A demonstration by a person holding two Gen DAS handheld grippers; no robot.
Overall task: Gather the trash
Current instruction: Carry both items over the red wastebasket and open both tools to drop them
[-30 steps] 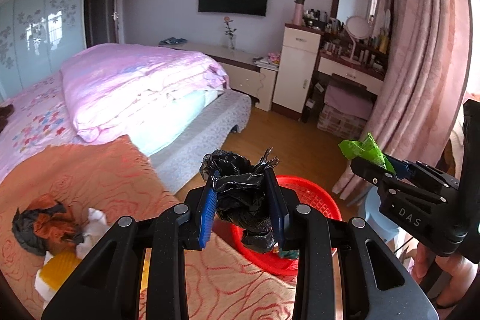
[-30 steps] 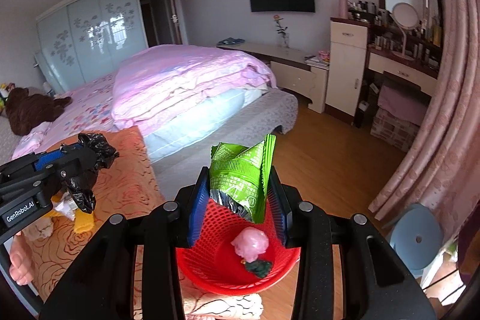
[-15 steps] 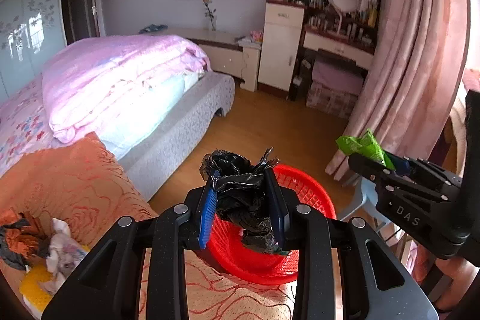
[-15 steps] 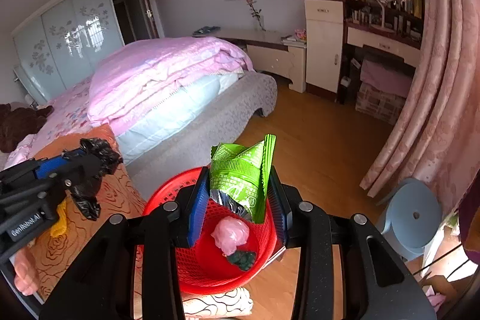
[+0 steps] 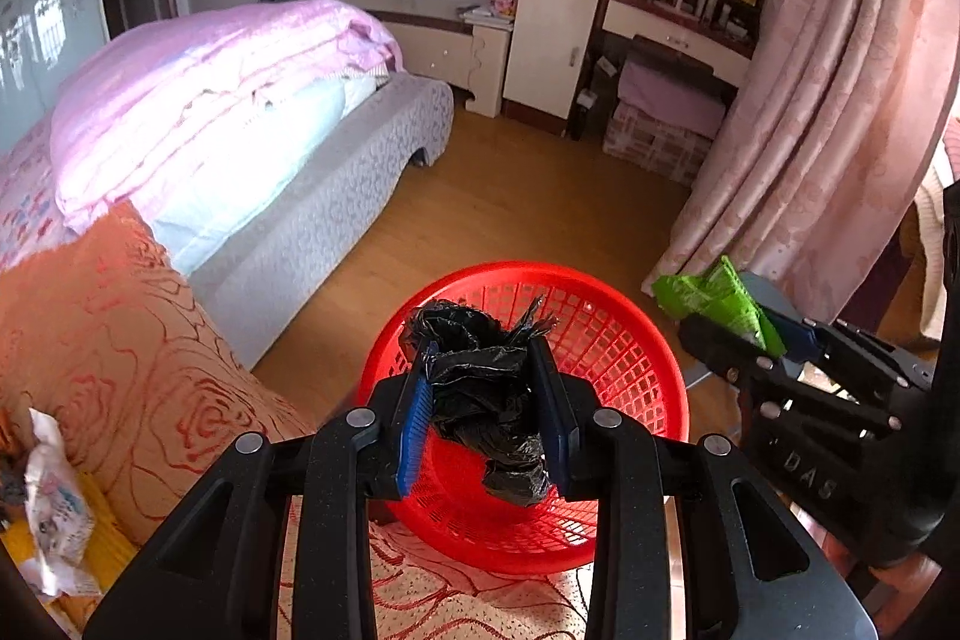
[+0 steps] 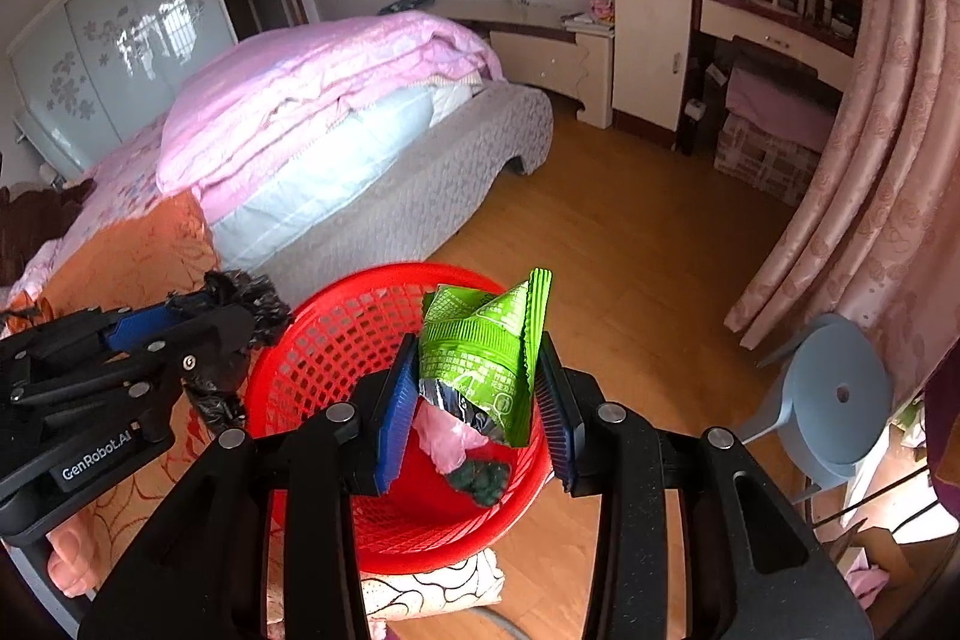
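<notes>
A red mesh basket (image 5: 624, 340) (image 6: 324, 340) sits at the corner of the orange rose-patterned cover. My left gripper (image 5: 485, 397) is shut on a crumpled black plastic bag (image 5: 489, 388), held over the basket's near half. My right gripper (image 6: 474, 406) is shut on a green snack wrapper (image 6: 486, 346), also above the basket. In the right wrist view the left gripper (image 6: 198, 316) with its black bag (image 6: 252, 298) hangs at the basket's left rim. Pink and dark green scraps (image 6: 450, 436) lie inside the basket.
White and yellow trash (image 5: 54, 502) lies on the orange cover (image 5: 120, 340) at the lower left. A bed with a pink quilt (image 5: 210, 88) fills the left. A blue stool (image 6: 840, 394) and pink curtains (image 6: 870, 160) stand to the right, over wooden floor (image 6: 630, 232).
Both grippers have come down and forward over the red basket, which now looms larger beneath them. Each keeps hold of its piece of trash. The pile on the orange cover slid toward the left edge.
</notes>
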